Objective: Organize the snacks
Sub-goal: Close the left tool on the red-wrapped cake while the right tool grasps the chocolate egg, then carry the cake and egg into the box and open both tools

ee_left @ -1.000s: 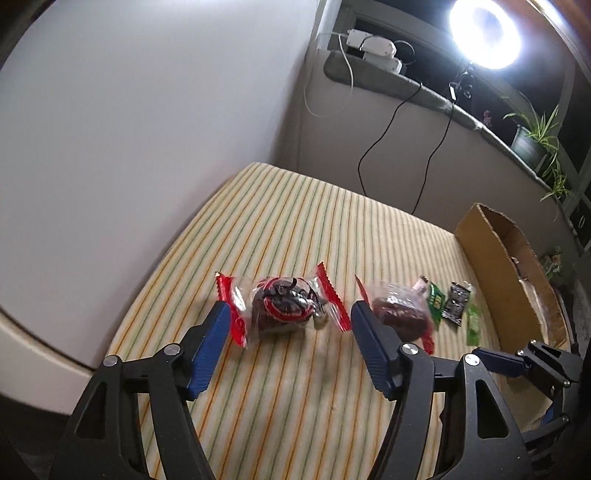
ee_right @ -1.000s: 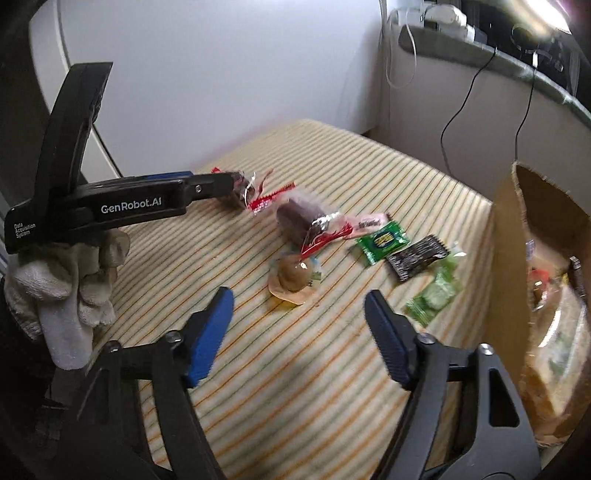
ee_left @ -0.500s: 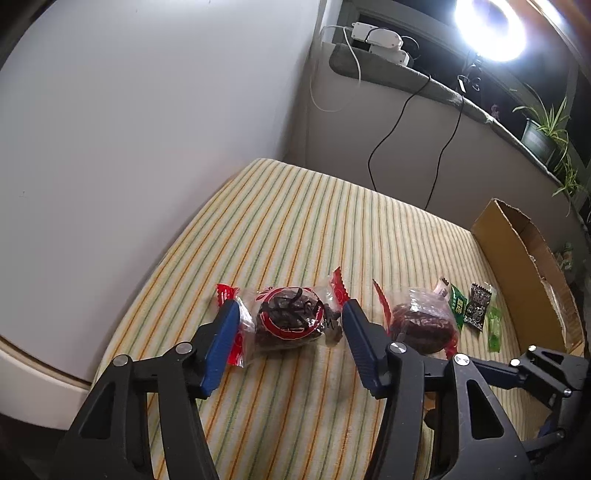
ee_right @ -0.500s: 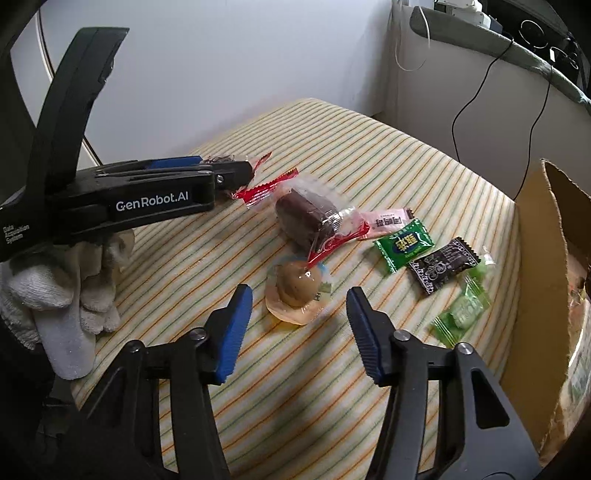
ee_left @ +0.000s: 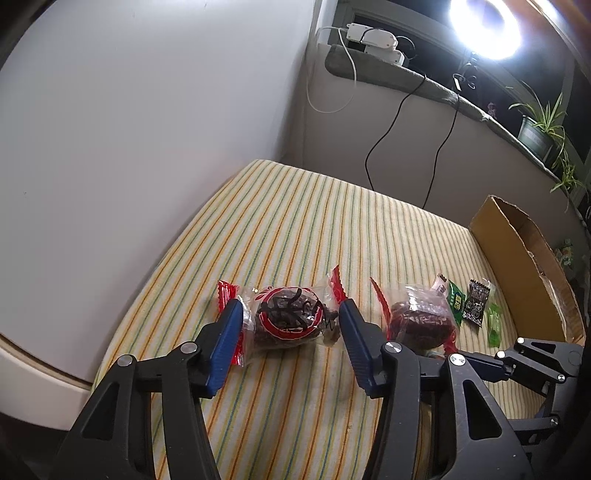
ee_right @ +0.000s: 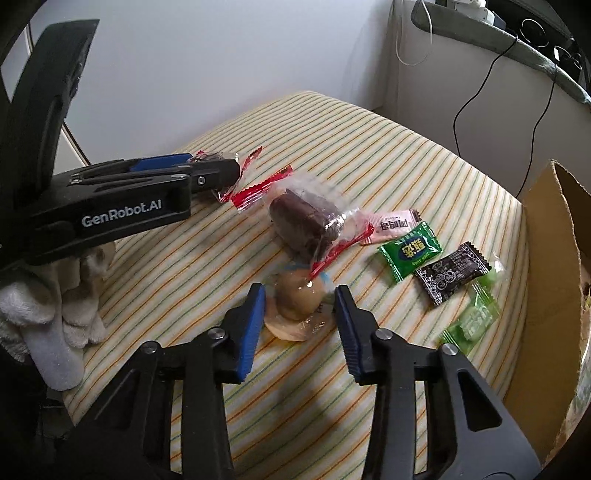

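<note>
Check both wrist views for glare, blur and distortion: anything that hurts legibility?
Left wrist view: the ring light blows out the top right corner; the striped cloth stays sharp and evenly lit. Right wrist view: no glare; the clear wrapper of the dark cake looks slightly smeared. Both views: fisheye bending and dark corners.

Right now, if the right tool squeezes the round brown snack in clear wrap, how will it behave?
The round brown snack probably feels firm but may roll, being dome-shaped. Its clear wrap looks thin and slippery, so the right tool might slide. Likely light.
</note>
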A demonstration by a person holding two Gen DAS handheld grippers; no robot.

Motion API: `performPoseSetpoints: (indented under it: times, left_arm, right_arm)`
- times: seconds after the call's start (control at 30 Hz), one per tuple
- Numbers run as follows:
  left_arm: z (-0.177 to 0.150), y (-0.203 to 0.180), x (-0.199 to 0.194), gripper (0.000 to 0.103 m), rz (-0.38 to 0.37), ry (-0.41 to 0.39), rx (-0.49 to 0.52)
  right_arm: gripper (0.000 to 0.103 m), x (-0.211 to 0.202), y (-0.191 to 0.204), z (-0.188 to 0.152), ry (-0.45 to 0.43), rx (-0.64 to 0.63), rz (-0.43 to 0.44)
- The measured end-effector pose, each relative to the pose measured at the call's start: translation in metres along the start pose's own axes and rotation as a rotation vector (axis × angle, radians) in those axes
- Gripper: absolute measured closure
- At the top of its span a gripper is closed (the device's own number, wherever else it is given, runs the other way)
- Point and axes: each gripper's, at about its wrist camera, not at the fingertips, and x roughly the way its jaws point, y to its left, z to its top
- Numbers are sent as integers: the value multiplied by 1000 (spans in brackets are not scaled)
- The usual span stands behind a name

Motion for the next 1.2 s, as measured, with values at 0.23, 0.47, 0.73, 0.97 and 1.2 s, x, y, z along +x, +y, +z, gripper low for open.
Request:
performPoseSetpoints:
  times: [0.23,0.47,0.73,0.97,1.2]
  left_arm:
    - [-1,2,-3,54,-6,-3,-8]
    - [-2,4,-12,57,-3,-11,-9]
    - [-2,1,-27,57,-7,-37,-9]
    - [1,-10,-42,57,-31,-63,7]
    - [9,-37,-52,57,-68,-86,47]
  right_arm:
    - [72,-2,-2,1,-6,8,17]
    - [73,-17,-3,-7,-32,15,33]
    - [73,-42,-10,-13,-76,23,50]
    - [73,-69,-24,-17,-125,36,51]
    - [73,-96,-49,-17,-171,62,14]
